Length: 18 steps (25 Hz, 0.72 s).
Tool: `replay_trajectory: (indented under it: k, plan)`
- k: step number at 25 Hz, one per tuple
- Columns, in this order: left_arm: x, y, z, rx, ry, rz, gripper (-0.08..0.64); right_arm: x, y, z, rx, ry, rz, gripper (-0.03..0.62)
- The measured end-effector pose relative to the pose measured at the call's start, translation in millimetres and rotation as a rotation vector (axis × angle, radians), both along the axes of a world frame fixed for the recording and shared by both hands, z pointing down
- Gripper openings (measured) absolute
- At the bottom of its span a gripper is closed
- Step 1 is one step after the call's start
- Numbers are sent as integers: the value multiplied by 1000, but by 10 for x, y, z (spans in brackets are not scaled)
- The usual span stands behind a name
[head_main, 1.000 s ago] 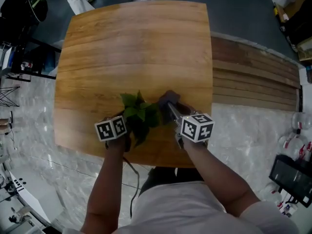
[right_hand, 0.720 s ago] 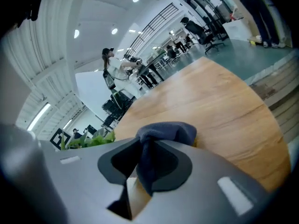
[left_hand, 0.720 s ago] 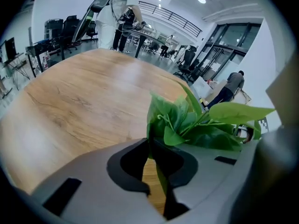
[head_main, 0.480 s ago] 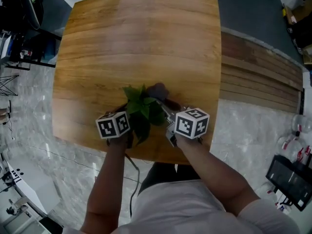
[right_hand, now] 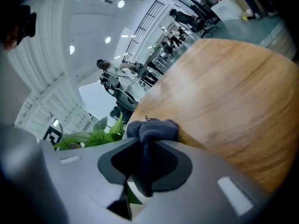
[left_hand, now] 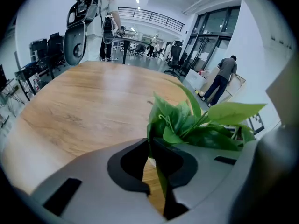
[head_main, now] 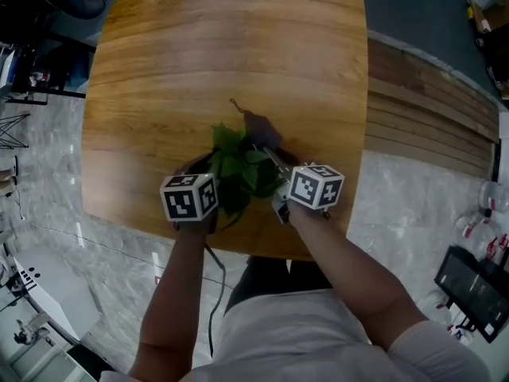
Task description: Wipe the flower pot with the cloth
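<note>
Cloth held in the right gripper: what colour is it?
The cloth is a plain dark blue-grey, with no pattern. It shows best in the right gripper view.

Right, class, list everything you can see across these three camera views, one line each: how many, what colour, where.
rounded wooden table: one, warm brown, fills the middle of the head view.
leafy potted plant: one, green, near the table's front edge, between the grippers; the pot is mostly hidden.
bunched fabric cloth: one, dark blue-grey, beside the plant.
slatted wooden boards: one strip, brown, right of the table.
marbled floor: pale grey, around the table.
left gripper: one, grey, jaws closed on the plant.
right gripper: one, grey, jaws closed on the cloth.
person's forearms: two, bare, bottom of the head view.
</note>
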State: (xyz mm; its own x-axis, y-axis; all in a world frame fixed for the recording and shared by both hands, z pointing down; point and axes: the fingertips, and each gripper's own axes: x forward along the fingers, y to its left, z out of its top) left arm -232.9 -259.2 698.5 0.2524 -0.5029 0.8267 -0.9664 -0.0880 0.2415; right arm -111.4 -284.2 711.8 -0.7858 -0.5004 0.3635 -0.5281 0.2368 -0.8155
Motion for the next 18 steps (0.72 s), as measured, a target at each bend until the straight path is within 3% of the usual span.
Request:
replay_trajectory:
  k: [4, 8, 12, 18]
  plan:
    - [35, -13, 32, 7, 2, 5, 38, 0, 66, 345, -80, 19, -4, 66]
    - [5, 20, 32, -2, -1, -27, 38, 15, 134, -155, -24, -31, -24, 66]
    - [-50, 42, 23, -22, 48, -108, 37, 33, 255, -527, 0, -57, -17, 66]
    - [-77, 30, 108, -32, 140, -208, 37, -47, 177, 103, -78, -62, 16, 66]
